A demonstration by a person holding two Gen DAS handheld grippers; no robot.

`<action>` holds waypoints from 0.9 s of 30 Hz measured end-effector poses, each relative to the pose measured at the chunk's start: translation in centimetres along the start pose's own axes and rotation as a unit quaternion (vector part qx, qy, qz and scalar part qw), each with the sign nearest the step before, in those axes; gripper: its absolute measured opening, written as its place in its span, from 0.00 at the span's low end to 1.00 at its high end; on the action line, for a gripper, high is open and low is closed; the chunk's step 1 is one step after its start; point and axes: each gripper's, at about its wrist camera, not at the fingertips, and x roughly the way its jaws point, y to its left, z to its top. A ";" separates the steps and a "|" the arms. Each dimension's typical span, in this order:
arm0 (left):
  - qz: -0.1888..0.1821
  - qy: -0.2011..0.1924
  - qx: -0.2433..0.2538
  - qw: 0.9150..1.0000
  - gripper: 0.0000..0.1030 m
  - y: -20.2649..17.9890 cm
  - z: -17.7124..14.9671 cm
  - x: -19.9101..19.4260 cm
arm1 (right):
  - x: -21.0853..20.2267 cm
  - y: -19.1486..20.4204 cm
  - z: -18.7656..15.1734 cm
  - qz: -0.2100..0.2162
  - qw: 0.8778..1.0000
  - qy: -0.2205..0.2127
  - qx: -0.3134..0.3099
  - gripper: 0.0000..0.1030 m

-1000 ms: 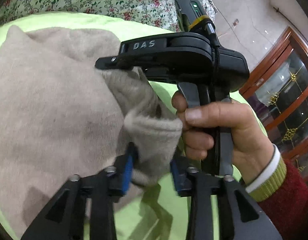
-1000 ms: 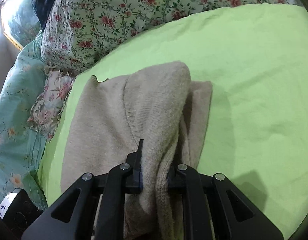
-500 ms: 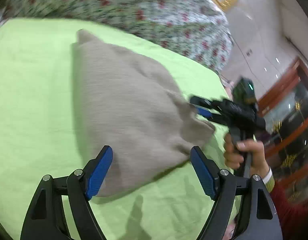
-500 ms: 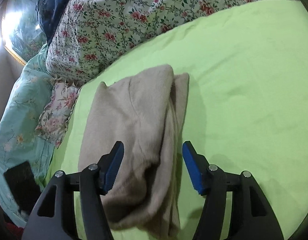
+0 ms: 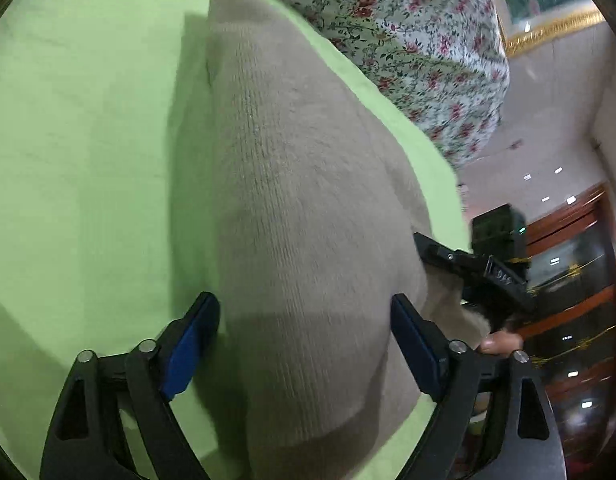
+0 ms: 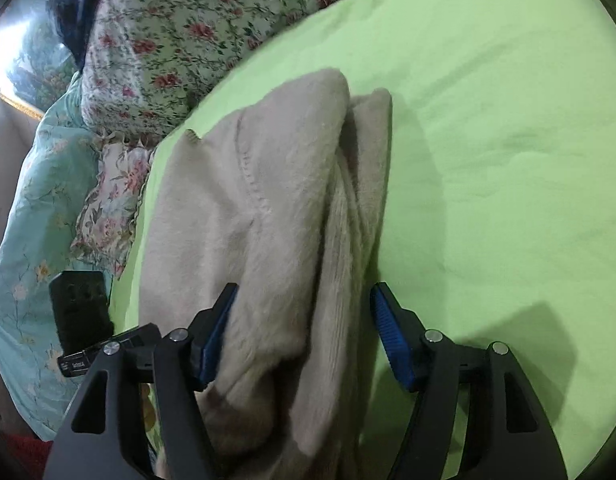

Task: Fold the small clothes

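Observation:
A beige knitted garment (image 5: 299,208) lies folded in a long bundle on a lime green sheet (image 5: 79,152). My left gripper (image 5: 303,336) is open, its blue pads wide apart on either side of the garment's near end. My right gripper (image 6: 303,328) is open too, astride the garment (image 6: 259,216) from the other end. The right gripper also shows in the left wrist view (image 5: 480,276) at the garment's right edge, held by a hand.
A floral quilt (image 6: 179,28) and a teal floral cover (image 6: 39,200) lie at the far side of the sheet (image 6: 488,140). A dark wooden glass cabinet (image 5: 576,280) stands at the right. The left gripper's black body (image 6: 83,320) shows at the left.
Both grippers let go of the garment and opened wide. They drew back, then came close over the bundle again. The garment now lies flat on the sheet.

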 end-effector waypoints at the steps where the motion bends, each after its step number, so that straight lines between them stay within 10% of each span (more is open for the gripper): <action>1: -0.010 -0.007 -0.002 1.000 0.84 0.3 0.6 0.1 | 0.3 0.0 0.3 0.004 1.000 -0.001 0.002 0.68; 8: 0.025 -0.032 0.057 0.998 0.45 -1.9 0.2 -0.7 | 1.2 2.1 -0.1 -0.013 1.000 0.009 -0.010 0.35; 27: 0.108 -0.136 0.038 0.984 0.43 5.4 -9.6 -23.6 | 9.9 19.5 -8.5 0.108 0.989 0.034 -0.095 0.31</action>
